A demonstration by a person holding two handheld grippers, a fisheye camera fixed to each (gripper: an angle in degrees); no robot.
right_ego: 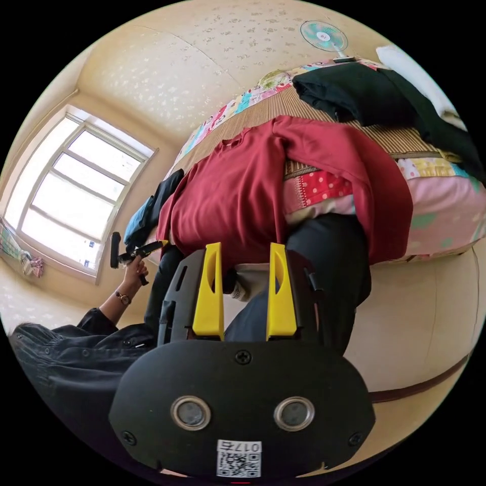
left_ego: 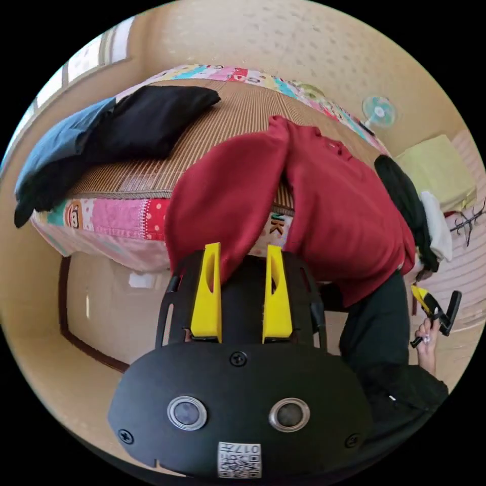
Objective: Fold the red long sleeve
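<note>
In the left gripper view, the red shirt point(left_ego: 324, 202) lies on the bed point(left_ego: 152, 172), one sleeve point(left_ego: 223, 202) hanging over the edge between the left gripper's point(left_ego: 242, 263) spread jaws; closing on the cuff, then lifting clear of the edge, looks wise. In the right gripper view, the right gripper point(right_ego: 245, 266) gapes near the hem, touching nothing. The hem's edge is hidden.

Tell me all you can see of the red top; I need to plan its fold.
The red top is a plain, soft knit with a small collar, unfolded. Its body lies on the bed's woven mat, hem hanging over the edge. One sleeve droops past the quilt. Neither gripper touches it; both are open.
</note>
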